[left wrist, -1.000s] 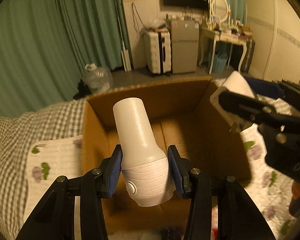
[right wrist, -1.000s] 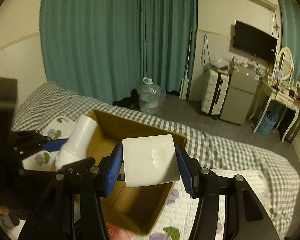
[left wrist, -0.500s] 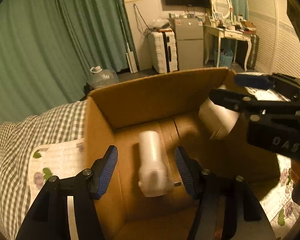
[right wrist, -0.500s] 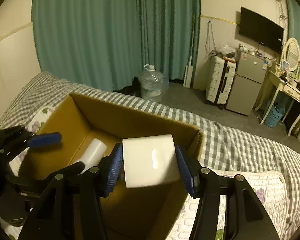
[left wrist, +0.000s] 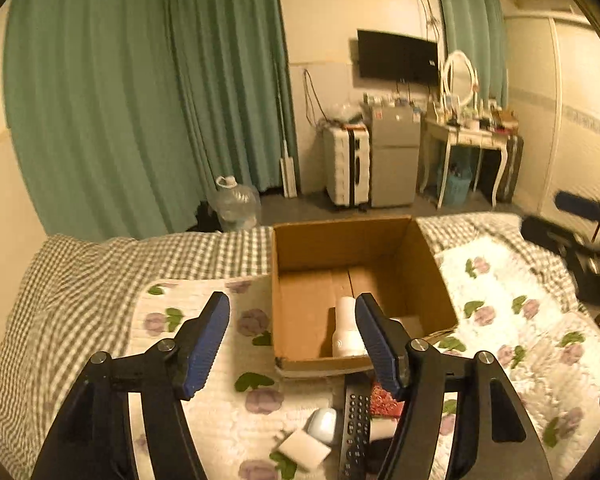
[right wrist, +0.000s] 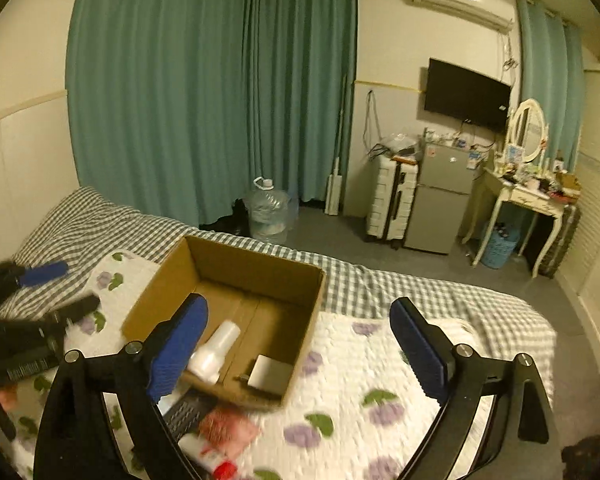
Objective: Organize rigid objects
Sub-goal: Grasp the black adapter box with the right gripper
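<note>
Bottle (left wrist: 346,330) in box (left wrist: 340,240), beyond open left tongs (left wrist: 292,340)

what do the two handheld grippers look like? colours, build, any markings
Both match: the left gripper and right gripper have black angular plastic arms with silver screw heads at the joints and long blue ribbed pads on the fingers. Pale lettering on the left gripper's body, unreadable. No cables or sleeves visible.

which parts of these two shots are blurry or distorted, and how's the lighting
Left wrist view: dim yellowish light, fisheye bending the curtains, the other hand-held gripper smeared at the right edge, the remote soft. Right wrist view: same warm cast, dark corners, the red-and-white clutter at the bottom motion-blurred, the cardboard box fairly sharp.
</note>
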The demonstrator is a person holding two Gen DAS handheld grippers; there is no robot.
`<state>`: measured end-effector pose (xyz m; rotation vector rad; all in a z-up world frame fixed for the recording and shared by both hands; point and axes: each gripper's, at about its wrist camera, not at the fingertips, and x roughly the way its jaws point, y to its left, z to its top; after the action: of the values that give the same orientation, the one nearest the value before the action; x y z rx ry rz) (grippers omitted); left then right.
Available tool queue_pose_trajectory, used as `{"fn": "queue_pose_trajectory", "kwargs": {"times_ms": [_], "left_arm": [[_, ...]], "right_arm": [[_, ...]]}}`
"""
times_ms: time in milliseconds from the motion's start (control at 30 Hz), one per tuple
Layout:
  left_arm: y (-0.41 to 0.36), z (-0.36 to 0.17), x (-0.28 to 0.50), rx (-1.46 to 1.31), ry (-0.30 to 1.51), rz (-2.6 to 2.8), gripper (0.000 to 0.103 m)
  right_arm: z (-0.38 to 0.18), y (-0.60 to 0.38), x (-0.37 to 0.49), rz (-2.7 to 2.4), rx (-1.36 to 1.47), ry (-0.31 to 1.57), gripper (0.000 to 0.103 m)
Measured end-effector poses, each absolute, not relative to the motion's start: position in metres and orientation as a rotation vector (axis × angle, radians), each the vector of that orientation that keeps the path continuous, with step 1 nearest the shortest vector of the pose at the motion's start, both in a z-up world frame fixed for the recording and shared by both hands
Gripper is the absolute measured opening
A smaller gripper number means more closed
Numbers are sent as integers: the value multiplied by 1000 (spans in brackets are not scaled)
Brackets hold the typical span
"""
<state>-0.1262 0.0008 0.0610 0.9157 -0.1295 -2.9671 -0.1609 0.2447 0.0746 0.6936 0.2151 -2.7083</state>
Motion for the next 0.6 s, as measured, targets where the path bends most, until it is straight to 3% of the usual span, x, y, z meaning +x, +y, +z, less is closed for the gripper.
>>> {"fn": "queue_pose_trajectory", "kwargs": {"times_ms": [233, 600], "left_arm": [[-12, 47, -81, 886, -108, -2933, 69], [-14, -77, -70, 1162, -105, -2807, 69]], "right_arm": [[74, 228, -90, -2711, 673, 269, 100], [-77, 184, -73, -2609, 984, 257, 100]]}}
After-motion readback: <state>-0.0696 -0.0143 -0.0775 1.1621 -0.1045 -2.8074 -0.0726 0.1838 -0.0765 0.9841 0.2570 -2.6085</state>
